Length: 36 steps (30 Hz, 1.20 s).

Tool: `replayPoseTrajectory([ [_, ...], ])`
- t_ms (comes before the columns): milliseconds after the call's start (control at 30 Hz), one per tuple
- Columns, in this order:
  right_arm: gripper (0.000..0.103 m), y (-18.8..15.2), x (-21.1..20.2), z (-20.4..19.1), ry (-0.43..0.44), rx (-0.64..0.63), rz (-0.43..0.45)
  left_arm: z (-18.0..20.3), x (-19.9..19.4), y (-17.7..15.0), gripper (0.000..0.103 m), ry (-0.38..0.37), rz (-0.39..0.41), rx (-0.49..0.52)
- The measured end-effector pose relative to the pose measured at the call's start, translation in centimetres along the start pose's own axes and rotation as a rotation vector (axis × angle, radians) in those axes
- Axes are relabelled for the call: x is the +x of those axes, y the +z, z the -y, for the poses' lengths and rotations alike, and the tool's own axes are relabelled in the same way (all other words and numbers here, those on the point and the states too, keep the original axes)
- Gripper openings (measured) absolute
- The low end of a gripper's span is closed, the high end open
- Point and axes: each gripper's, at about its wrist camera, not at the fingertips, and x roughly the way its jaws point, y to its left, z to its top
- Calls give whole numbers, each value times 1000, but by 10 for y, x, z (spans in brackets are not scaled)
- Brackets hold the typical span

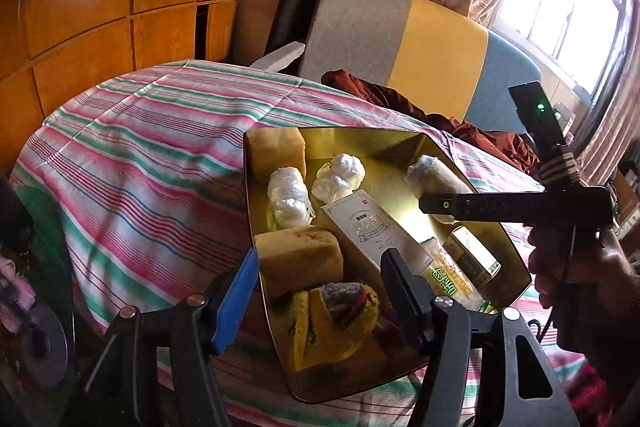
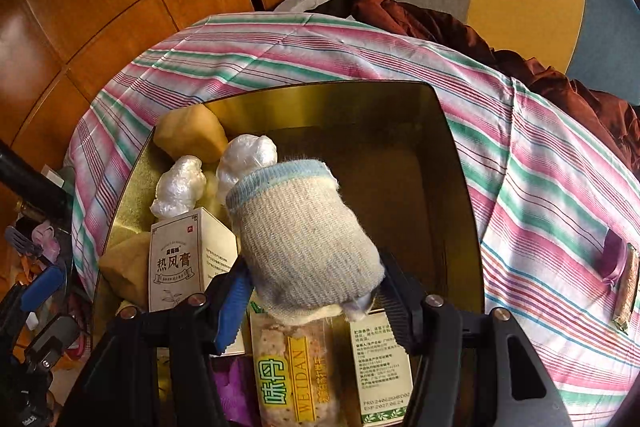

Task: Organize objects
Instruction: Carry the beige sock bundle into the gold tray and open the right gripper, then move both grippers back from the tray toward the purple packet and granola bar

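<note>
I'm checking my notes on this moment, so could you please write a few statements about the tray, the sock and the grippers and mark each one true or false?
1. The right gripper is shut on the sock. True.
2. The sock is held over the floor. False: it is over the gold tray.
3. The left gripper holds a sponge. False: its jaws are open with nothing pressed between them; the sponge lies in the tray.
4. The tray stands on a striped cloth. True.
5. Two plastic-wrapped bundles lie in the tray. True.
6. The tray's right part is packed full. False: in the right wrist view it is bare.
</note>
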Motion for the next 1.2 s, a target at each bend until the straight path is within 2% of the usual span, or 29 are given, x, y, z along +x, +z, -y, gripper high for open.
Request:
replayPoseTrajectory([
  [200, 60, 0, 16, -6, -12, -9, -39, -5, 1, -2, 64, 2, -5, -9],
  [367, 63, 1, 30, -11, 39, 1, -75, -7, -2, -1, 64, 15, 3, -12],
  [467, 63, -2, 27, -11, 50, 11, -67, -9, -3, 0, 66, 28, 6, -14],
  [633, 67, -9, 11, -9, 46, 16, -28, -6, -4, -1, 69, 38, 3, -10],
  [767, 82, -15, -5, -7, 29, 19, 15, -1, -6, -3, 71, 45, 5, 0],
  [967, 82, -24, -29, -2, -6, 9, 69, 7, -11, -2, 72, 52, 15, 25],
  [1200, 83, -35, -63, 27, -41, 46, 135, 19, -15, -1, 72, 55, 20, 61],
])
